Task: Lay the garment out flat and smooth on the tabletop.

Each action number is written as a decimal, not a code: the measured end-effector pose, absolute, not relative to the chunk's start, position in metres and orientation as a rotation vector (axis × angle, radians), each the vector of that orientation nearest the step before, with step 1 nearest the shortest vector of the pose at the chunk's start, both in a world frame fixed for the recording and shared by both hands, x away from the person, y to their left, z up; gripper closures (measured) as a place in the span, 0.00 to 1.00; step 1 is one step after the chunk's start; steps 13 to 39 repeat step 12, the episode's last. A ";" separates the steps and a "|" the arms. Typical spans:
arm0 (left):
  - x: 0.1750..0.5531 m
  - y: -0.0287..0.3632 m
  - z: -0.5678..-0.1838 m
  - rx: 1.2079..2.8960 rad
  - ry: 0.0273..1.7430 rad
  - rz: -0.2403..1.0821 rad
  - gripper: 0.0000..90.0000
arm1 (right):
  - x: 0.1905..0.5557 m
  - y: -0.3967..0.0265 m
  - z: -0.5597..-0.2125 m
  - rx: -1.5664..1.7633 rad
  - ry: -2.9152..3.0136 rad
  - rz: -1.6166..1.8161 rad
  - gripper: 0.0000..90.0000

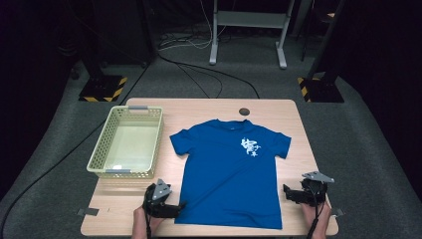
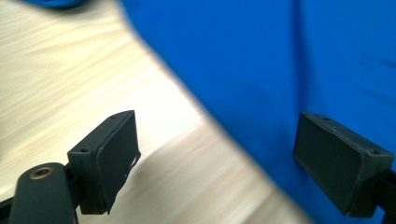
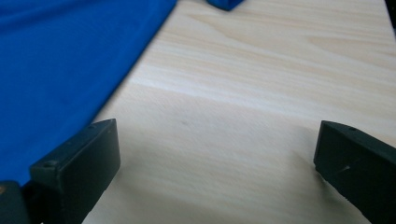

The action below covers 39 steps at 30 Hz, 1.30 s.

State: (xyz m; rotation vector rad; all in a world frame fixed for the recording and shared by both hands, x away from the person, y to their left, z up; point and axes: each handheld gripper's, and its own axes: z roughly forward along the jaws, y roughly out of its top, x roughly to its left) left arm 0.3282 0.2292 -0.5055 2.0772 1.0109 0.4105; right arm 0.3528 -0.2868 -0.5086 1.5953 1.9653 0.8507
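A blue T-shirt (image 1: 231, 172) with a white chest print lies flat, front up, on the wooden table (image 1: 144, 196). My left gripper (image 1: 177, 205) rests at the shirt's lower left hem, pointing right. Seen from the left gripper view, the left gripper (image 2: 219, 163) is open, and the T-shirt (image 2: 289, 70) edge runs between the jaws with nothing pinched. My right gripper (image 1: 288, 192) sits just off the shirt's right side, pointing left. In its own view the right gripper (image 3: 217, 163) stands open over bare wood, the T-shirt (image 3: 60, 60) beside its left jaw.
A pale yellow mesh basket (image 1: 98, 158) stands on the table's left half, with nothing in it. A dark round cable hole (image 1: 244, 111) sits at the far edge. Grey carpet, cables and stand legs (image 1: 249, 35) lie beyond the table.
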 end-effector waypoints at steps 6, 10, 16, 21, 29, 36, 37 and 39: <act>0.335 0.247 -0.509 2.089 1.161 0.478 0.14 | 0.346 -0.295 -0.509 1.611 1.961 0.862 0.04; 0.338 0.245 -0.509 2.082 1.190 0.489 0.14 | 0.347 -0.291 -0.509 1.591 1.976 0.829 0.02; 0.338 0.245 -0.509 2.078 1.203 0.496 0.14 | 0.348 -0.291 -0.509 1.596 1.974 0.828 0.02; 0.338 0.245 -0.509 2.078 1.203 0.496 0.14 | 0.348 -0.291 -0.509 1.596 1.974 0.828 0.02; 0.338 0.245 -0.509 2.078 1.203 0.496 0.14 | 0.348 -0.291 -0.509 1.596 1.974 0.828 0.02; 0.338 0.245 -0.509 2.078 1.203 0.496 0.14 | 0.348 -0.291 -0.509 1.596 1.974 0.828 0.02; 0.338 0.245 -0.509 2.078 1.203 0.496 0.14 | 0.348 -0.291 -0.509 1.596 1.974 0.828 0.02; 0.338 0.245 -0.509 2.078 1.203 0.496 0.14 | 0.348 -0.291 -0.509 1.596 1.974 0.828 0.02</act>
